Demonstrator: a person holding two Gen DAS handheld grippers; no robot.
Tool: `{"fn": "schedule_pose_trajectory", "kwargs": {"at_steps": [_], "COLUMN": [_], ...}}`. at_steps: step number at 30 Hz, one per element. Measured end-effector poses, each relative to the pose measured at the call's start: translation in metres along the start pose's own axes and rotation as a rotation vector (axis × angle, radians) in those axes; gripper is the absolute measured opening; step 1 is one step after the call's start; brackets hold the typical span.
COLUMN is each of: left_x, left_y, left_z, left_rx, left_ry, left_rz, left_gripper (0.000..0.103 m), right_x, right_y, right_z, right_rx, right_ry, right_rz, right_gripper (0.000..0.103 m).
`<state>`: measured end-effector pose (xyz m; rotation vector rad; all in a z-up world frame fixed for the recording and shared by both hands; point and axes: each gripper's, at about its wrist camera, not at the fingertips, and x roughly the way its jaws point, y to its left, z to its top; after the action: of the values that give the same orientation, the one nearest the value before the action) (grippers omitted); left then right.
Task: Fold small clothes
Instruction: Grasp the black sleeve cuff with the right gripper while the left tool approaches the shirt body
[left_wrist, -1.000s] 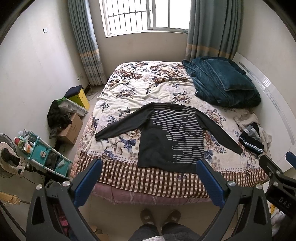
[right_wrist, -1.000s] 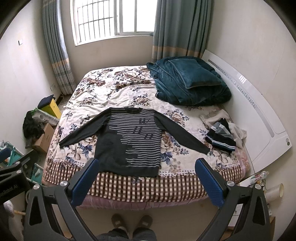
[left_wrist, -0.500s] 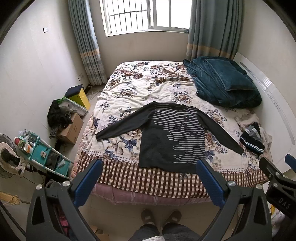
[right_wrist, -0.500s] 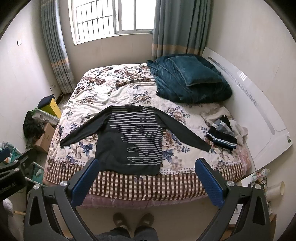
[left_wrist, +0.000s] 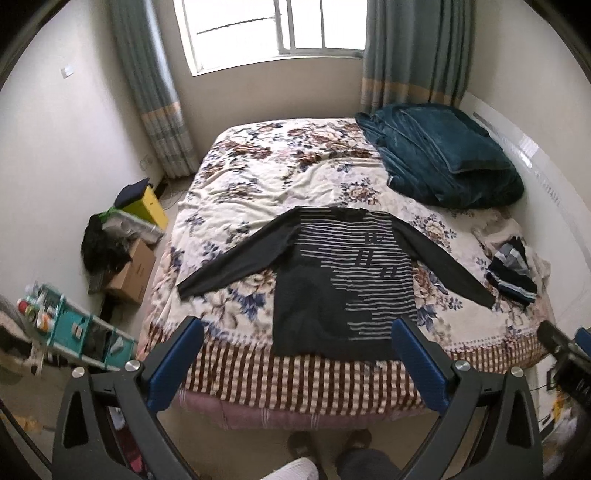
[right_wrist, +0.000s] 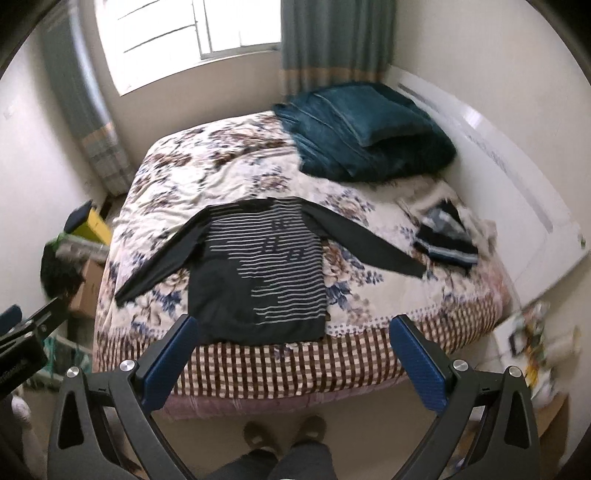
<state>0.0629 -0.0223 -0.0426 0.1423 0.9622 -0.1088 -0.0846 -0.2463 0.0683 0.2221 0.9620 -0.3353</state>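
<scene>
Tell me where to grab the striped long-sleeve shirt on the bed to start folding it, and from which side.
Probably take the striped long-sleeve shirt by its sleeve cuffs: the left gripper on the cuff toward the room's window-left side, the right gripper on the opposite cuff. Come from the foot of the bed; it lies flat, sleeves spread, and both grippers are open.

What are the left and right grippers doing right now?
Left gripper: open, holding nothing.
Right gripper: open, holding nothing.
</scene>
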Motion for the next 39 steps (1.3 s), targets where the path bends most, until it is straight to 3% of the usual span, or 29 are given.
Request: {"fn": "schedule_pose_trajectory", "kwargs": {"at_steps": [5, 10, 17, 24, 29, 32, 36, 37, 39], "left_x": [0.086, 0.185, 0.346, 0.484, 0.548, 0.569, 0.585, 0.588, 0.592], "left_y": [-0.056, -0.124, -0.222, -0.285, -0.319, -0.336, -0.346, -0.347, -0.349], "left_z": [0.032, 0.055, 0.071, 0.056, 0.044, 0.041, 0.038, 0.038, 0.039], "left_rx": [0.052, 0.067, 0.048, 0.058, 0.065, 0.076, 0.069, 0.068, 0.066], "left_ry": [0.039, 0.099, 0.228, 0.337, 0.400, 0.410, 0.431, 0.435, 0.438], "left_rz": [0.007, 0.016, 0.057, 0.120, 0.121, 0.120, 0.102, 0.097, 0.093], "left_gripper": [0.103, 0.103, 0.103, 0.103, 0.103, 0.103, 0.103, 0.103, 0.103], "right_x": [0.094, 0.222, 0.438, 0.616, 0.705, 0.732, 0.747, 0.746, 0.752], "right_y": [-0.063, -0.146, -0.292, -0.407, -0.469, -0.494, -0.517, -0.518, -0.520], "right_z": [0.029, 0.054, 0.077, 0.049, 0.002, -0.020, -0.033, -0.032, -0.025], "right_rx": [0.180, 0.318, 0.558, 0.812, 1.049, 1.233, 1.425, 1.446, 1.448], "right_ry": [0.043, 0.120, 0.281, 0.342, 0.364, 0.310, 0.150, 0.104, 0.034], "right_rz": [-0.077, -0.111, -0.013, 0.003, 0.024, 0.084, 0.118, 0.116, 0.110], "right_gripper": [0.103, 0.103, 0.103, 0.103, 0.103, 0.103, 0.103, 0.101, 0.085]}}
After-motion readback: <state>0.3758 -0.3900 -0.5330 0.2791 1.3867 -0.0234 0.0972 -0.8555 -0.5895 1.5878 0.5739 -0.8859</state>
